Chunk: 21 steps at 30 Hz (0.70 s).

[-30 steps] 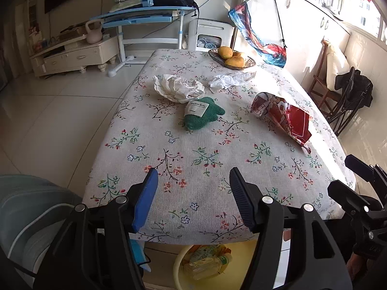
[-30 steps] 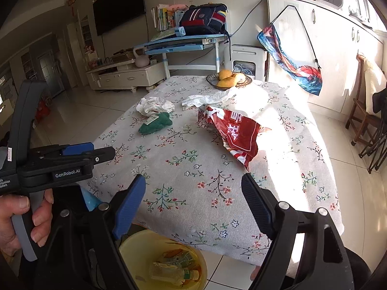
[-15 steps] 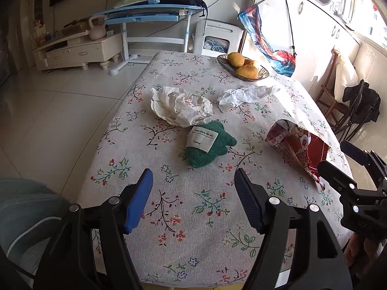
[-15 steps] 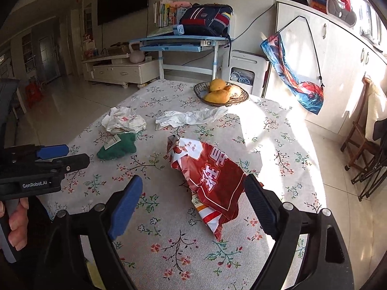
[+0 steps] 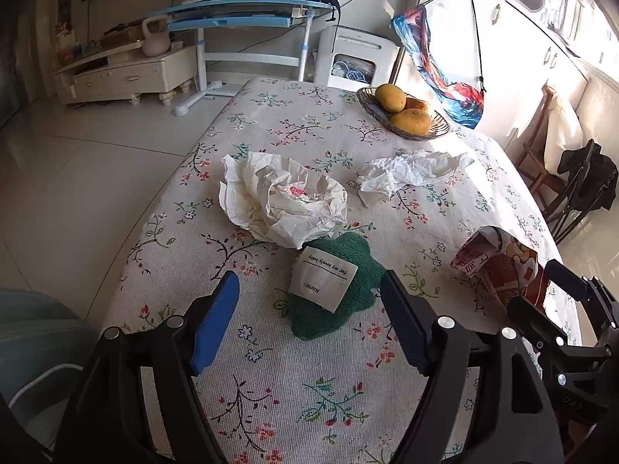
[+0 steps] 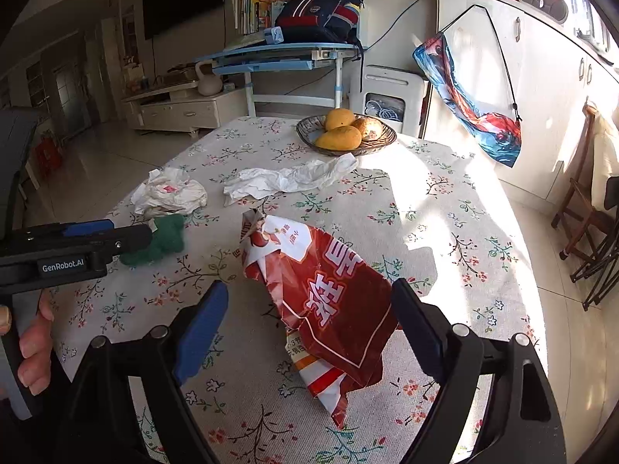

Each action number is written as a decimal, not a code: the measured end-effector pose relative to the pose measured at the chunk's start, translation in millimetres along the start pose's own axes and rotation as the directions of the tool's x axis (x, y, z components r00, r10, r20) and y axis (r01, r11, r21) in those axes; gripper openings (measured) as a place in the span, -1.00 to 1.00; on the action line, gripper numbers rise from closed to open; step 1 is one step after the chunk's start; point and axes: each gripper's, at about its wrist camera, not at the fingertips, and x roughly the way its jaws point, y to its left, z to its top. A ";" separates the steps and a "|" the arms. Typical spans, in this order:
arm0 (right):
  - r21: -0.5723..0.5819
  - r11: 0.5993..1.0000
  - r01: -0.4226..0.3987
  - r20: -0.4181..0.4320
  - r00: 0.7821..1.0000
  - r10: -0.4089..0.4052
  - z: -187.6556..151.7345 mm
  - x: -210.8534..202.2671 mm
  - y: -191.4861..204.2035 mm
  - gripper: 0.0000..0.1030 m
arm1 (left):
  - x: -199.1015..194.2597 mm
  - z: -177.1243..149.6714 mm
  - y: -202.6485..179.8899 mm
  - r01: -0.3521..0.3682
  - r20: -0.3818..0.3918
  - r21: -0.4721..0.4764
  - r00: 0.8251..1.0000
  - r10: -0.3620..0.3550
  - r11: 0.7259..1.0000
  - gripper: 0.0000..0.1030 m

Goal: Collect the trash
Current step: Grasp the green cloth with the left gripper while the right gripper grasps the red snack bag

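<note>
- both grippers have moved in over the table [image 5: 271, 406] in the last second; its near edge, in view a moment ago, has dropped out of both views, along with the yellow bin below it.
- the left gripper [image 5: 309, 309] has its jaws spread wide and empty. the green knitted piece [image 5: 340, 297] with its paper tag now sits just beyond the gap between them, near the table's left edge.
- the right gripper [image 6: 309, 321] is likewise wide open and holds nothing. the red snack bag [image 6: 325, 297], crumpled and flat on the cloth toward the near edge, now fills the gap between its fingers.
- the crumpled white wrapper [image 5: 278, 201] touches the green piece's far side; the white tissue [image 6: 290, 179] lies further back, near the fruit basket [image 6: 348, 135] at the far end.
- judgement: the approach looks nearly finished, with each gripper lined up on one piece and closing due next. nothing is collected yet.
</note>
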 end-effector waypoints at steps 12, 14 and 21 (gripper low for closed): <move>0.022 0.999 -0.032 -0.050 0.998 0.033 -2.2 8.6 -3.0 -0.77 | 12.4 -4.0 -16.2 0.021 0.003 0.037 1.000 -0.021 0.999 -0.36; 0.038 0.998 -0.042 -0.047 0.998 0.044 -2.9 7.3 -4.9 -0.78 | 8.1 -6.7 -12.4 0.036 0.006 0.022 0.999 -0.036 0.999 -0.45; 0.104 0.991 -0.090 -0.021 0.995 0.092 -5.4 -3.7 -11.1 -0.83 | -19.2 -21.1 -2.6 0.080 0.021 0.002 0.997 -0.080 0.997 -0.48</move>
